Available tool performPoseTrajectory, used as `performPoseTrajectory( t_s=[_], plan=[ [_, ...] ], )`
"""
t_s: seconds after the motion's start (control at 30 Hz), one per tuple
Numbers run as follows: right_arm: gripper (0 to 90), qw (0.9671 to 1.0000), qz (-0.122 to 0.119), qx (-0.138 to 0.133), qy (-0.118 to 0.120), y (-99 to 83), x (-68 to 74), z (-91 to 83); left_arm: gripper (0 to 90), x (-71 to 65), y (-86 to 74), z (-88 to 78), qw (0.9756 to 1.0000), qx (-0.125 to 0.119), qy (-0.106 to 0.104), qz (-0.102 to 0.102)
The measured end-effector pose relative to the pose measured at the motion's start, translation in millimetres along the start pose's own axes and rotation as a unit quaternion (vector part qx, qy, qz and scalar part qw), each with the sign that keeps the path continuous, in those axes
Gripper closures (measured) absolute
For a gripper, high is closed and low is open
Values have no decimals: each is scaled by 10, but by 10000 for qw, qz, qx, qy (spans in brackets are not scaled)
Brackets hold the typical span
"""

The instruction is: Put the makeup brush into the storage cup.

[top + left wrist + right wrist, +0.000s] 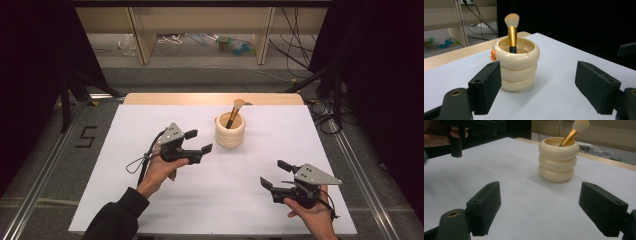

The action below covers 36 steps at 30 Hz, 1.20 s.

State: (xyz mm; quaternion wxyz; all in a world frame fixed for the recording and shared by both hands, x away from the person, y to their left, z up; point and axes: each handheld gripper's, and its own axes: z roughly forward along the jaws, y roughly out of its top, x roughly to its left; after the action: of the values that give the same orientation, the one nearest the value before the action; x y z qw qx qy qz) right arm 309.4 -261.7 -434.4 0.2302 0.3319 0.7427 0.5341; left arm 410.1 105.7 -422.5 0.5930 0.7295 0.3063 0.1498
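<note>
My high view sits above the near edge, looking forward and down over the whole white table point(150, 200), with floor and shelving beyond. My left gripper view rides low on the left gripper point(198, 141), facing the cream ringed holder point(516, 66) from close by. My right gripper view rides on the right gripper point(275, 173), also low, looking across the table at the same holder from farther off, with the left hand point(439, 135) at its upper left. All three views share the holder and its brush point(574, 132).
</note>
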Motion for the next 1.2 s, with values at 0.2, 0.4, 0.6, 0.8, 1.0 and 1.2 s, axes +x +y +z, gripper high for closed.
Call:
performPoseTrajectory(
  t_s=[0.2, 0.4, 0.6, 0.8, 1.0, 1.2],
  plan=[
    [190, 9999, 78, 67, 49, 1, 11, -5, 216, -20, -33, -46, 10000, 38, -8, -3],
    [191, 10000, 69, 50, 45, 0, 6, -5, 217, -49, -80, -106, 10000, 45, -18, -11],
    [191, 9999, 83, 92, 54, 1, 12, -7, 218, -71, -135, -165, 10000, 67, -31, -36],
    [191, 9999, 82, 81, 62, 1, 16, -2, 218, -80, -178, -234, 10000, 81, -2, -50],
    [191, 9999, 104, 28, 117, -2, 23, 10, 218, -95, -234, -299, 9999, 98, -31, -36],
    [191, 9999, 104, 29, 128, -2, 26, 8, 218, -131, -257, -346, 9999, 103, -69, -7]
  ],
)
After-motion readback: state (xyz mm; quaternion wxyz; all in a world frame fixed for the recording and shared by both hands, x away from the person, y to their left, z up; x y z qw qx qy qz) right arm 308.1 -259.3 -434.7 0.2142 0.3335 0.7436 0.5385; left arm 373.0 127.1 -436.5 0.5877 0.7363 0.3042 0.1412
